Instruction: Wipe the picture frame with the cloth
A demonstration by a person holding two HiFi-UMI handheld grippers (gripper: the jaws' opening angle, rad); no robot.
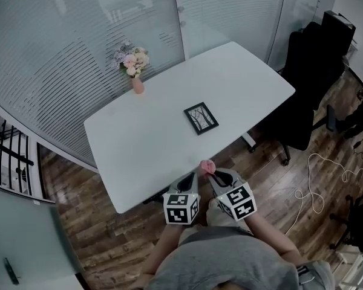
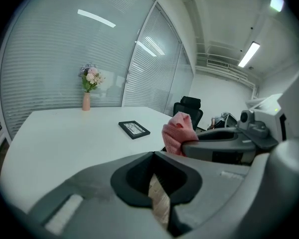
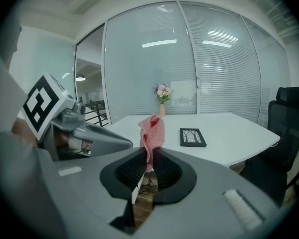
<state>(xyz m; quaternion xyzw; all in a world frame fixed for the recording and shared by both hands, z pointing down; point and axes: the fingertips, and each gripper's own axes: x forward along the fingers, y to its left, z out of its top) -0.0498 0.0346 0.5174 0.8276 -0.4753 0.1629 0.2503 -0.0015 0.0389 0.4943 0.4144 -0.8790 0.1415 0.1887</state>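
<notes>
A small black picture frame [image 1: 201, 118] lies flat near the middle of the white table [image 1: 145, 144]; it also shows in the left gripper view as the frame [image 2: 134, 129] and in the right gripper view as the frame [image 3: 193, 137]. My right gripper [image 1: 213, 173] is shut on a pink cloth [image 1: 207, 167], which stands up from its jaws as a bunch [image 3: 152, 131]. My left gripper [image 1: 190, 180] is beside it, shut with nothing in it [image 2: 157, 176]. Both grippers hang at the table's near edge, well short of the frame. The cloth [image 2: 178, 131] is to the left gripper's right.
A pink vase of flowers [image 1: 133, 68] stands at the table's far left. Black office chairs [image 1: 305, 71] are to the right of the table. White cables [image 1: 314, 192] lie on the wooden floor. Glass walls with blinds [image 1: 78, 29] run behind the table.
</notes>
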